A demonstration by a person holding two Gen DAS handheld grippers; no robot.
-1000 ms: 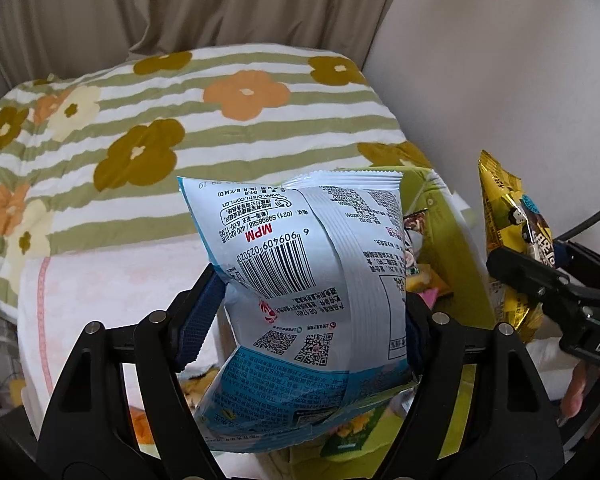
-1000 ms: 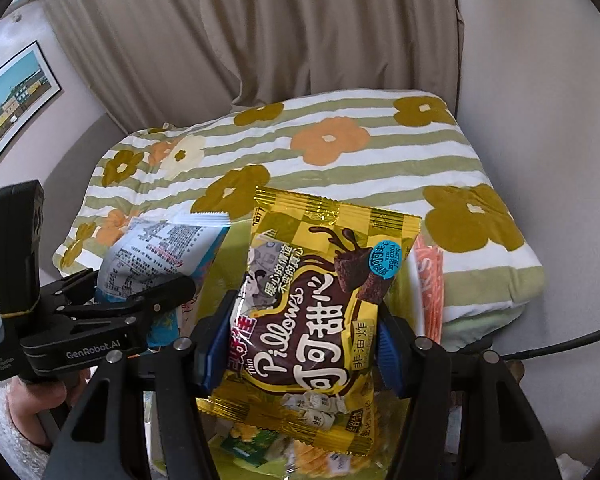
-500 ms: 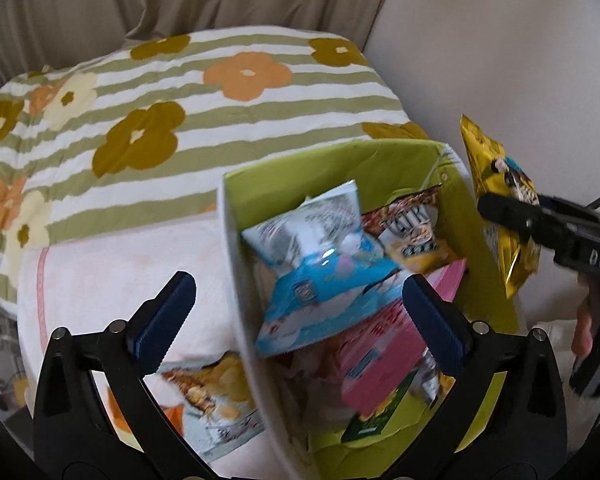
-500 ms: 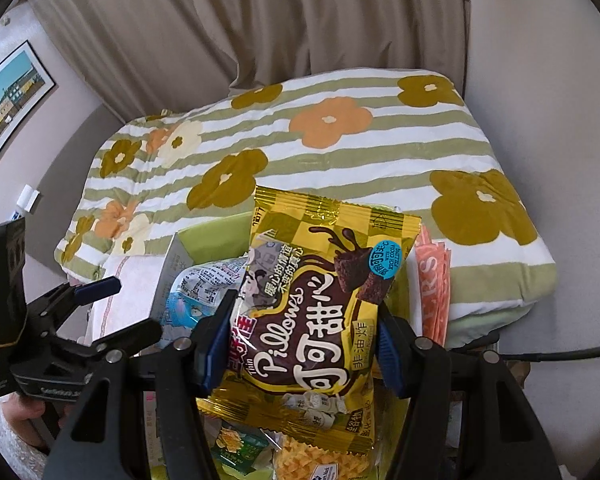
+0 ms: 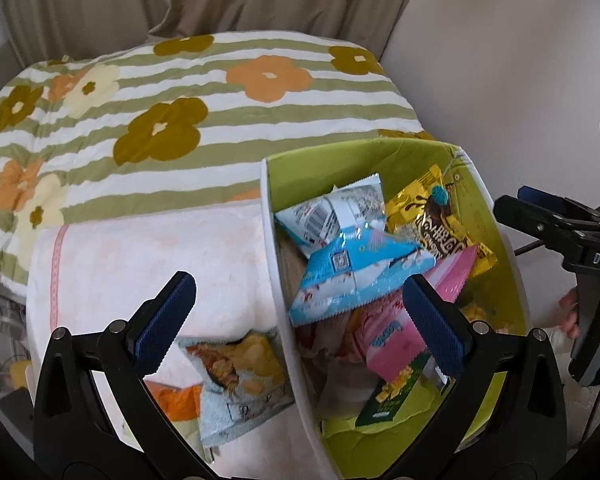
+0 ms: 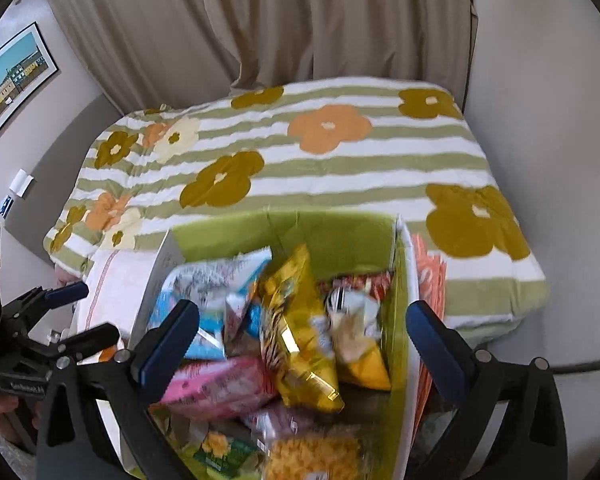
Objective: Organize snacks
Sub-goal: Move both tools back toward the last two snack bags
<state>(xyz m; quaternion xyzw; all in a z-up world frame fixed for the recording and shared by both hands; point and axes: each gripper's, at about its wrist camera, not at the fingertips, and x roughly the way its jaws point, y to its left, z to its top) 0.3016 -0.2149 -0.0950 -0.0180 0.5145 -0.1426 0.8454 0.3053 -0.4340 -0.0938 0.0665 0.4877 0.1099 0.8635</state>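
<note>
Snacks are piling up in the green box [image 5: 496, 216] on the bed [image 5: 220, 128].

The blue packet [image 5: 352, 268] is lying on top of the heap, beside the yellow packet [image 6: 300, 320] and above a pink packet [image 5: 392, 340], while a chip bag [image 5: 240, 380] is resting outside on the pink towel [image 5: 140, 264]. The left claw [image 5: 300, 324] is hanging wide with nothing gripped; the right claw [image 6: 302, 342] is opening, its pads clear of the yellow packet.

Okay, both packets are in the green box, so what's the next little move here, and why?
Probably swing the left gripper toward the chip bag lying on the pink towel beside the green box. It is empty and open, the right gripper is just opening with nothing gripped, and that bag remains outside.
</note>
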